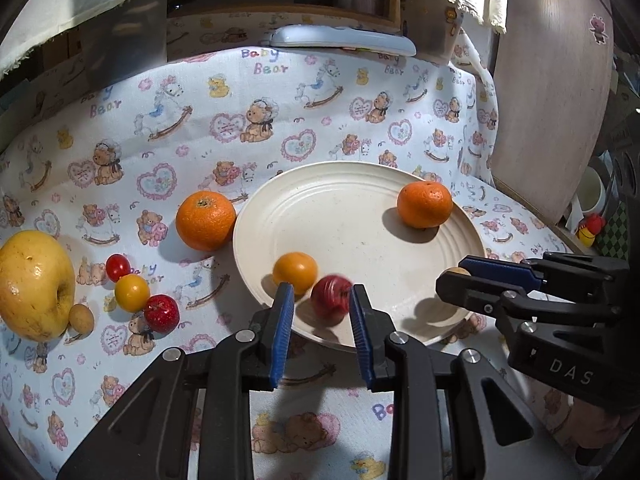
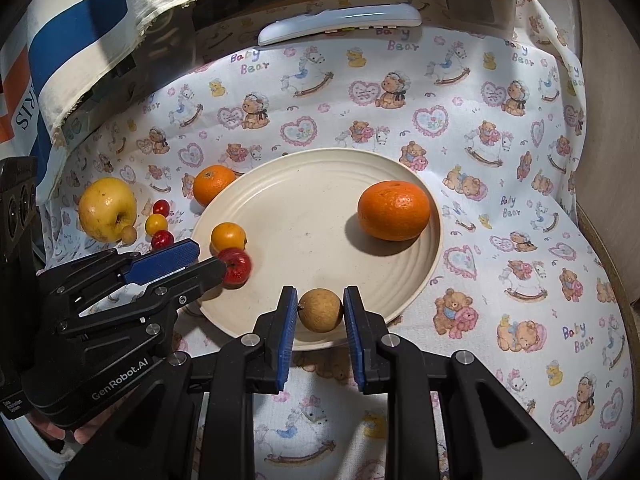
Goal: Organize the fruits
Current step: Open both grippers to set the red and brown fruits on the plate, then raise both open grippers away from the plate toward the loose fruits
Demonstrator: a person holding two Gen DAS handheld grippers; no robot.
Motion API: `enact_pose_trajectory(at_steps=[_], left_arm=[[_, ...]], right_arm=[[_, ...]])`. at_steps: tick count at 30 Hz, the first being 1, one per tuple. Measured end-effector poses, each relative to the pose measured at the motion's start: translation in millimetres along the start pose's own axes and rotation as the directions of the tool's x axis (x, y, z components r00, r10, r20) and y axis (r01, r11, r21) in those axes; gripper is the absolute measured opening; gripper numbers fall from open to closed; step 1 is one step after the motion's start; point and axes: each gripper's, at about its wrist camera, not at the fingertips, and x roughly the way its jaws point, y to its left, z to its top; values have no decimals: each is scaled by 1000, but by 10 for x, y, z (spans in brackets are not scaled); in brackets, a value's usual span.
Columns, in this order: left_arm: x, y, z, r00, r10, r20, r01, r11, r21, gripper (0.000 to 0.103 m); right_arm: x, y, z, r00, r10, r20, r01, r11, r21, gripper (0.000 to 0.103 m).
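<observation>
A: Where do the left tongs [image 1: 322, 300] stand?

B: Low over the near rim of the round cream plate [image 1: 360, 184], their blue pads either side of a small red apple-shaped fruit [image 1: 331, 298]. That fruit is blurred in the left wrist view; in the right wrist view it lies on the plate beyond the fingertips, with no pad seen pressing it, so the tongs look released.

A: And the right tongs [image 2: 320, 310]?

B: Clenched on a small tan, round fruit [image 2: 320, 309], held just above the plate's near edge.

A: What else is on the plate?

B: A large orange mandarin [image 1: 425, 204] on the far right side, and a small yellow-orange round fruit [image 1: 295, 273] just beside the red one.

A: And off the plate?

B: On the table's teddy-bear-print cloth [image 1: 200, 120], a second orange mandarin [image 1: 205, 220] sits against the plate's left rim. Further left is a big yellow apple [image 1: 34, 286] with a little tan fruit [image 1: 81, 319] touching it, then a red cherry tomato [image 1: 117, 267], a yellow cherry tomato [image 1: 132, 292] and another small red apple-shaped fruit [image 1: 161, 313] in a close cluster.

A: Anything behind?

B: A white remote control [image 1: 344, 40] at the far edge.
</observation>
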Motion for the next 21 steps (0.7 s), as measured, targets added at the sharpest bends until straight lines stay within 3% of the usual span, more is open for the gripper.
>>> enact_pose_trajectory(at_steps=[3,6,10,16,21], left_arm=[[-4,13,2,1000,-7,5,8,1000,-9,31],[-68,50,-1,999,-3,39,4,1000,-26,47],[-193,140,19,995,17,102,-11,998,-63,52],[-335,258,34,986,34,166,-15,994,-111,56],[-510,190,66,977,26,213,-12,998,-66,58]], right_arm=[[-4,1,1,1000,3,3,-3,1000,2,25],[-44,-9,6,1000,20,24,-20,1000,13,26],[-149,-23,16,997,12,77,-14,1000,24,49],[-328,-23,40,988,1,152,-4,1000,19,49],[-441,0,48,978,-11,209,10,1000,7,49]])
